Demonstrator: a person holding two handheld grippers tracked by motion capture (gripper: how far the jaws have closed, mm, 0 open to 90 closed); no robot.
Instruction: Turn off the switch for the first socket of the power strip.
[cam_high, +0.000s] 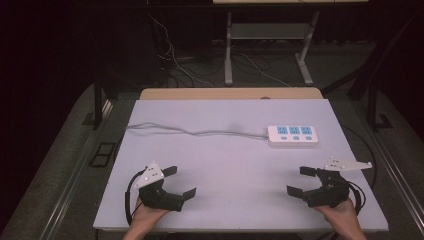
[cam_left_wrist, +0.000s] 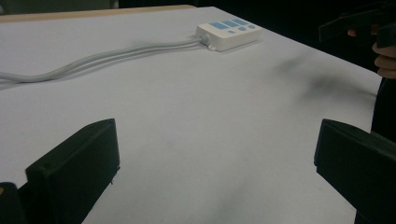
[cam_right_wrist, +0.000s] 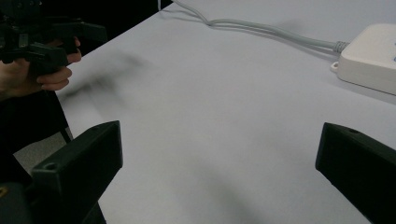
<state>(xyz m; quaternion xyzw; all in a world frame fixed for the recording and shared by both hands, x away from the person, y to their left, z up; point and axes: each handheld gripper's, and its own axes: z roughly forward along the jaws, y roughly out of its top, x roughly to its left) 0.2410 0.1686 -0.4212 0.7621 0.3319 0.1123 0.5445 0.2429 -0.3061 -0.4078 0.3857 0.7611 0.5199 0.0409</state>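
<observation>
A white power strip with blue sockets lies at the right rear of the table, and its grey cable trails off to the left. The strip lies far ahead in the left gripper view, and it lies at the right edge of the right gripper view. My left gripper hovers near the front left of the table, jaws wide apart with nothing between them. My right gripper hovers near the front right, also open and empty. The two grippers face each other across the bare front of the table.
The white table top ends in a wooden strip at the back. Behind it stand a desk frame and loose cables on the dark floor. In the right gripper view the other hand holds its gripper at the table's edge.
</observation>
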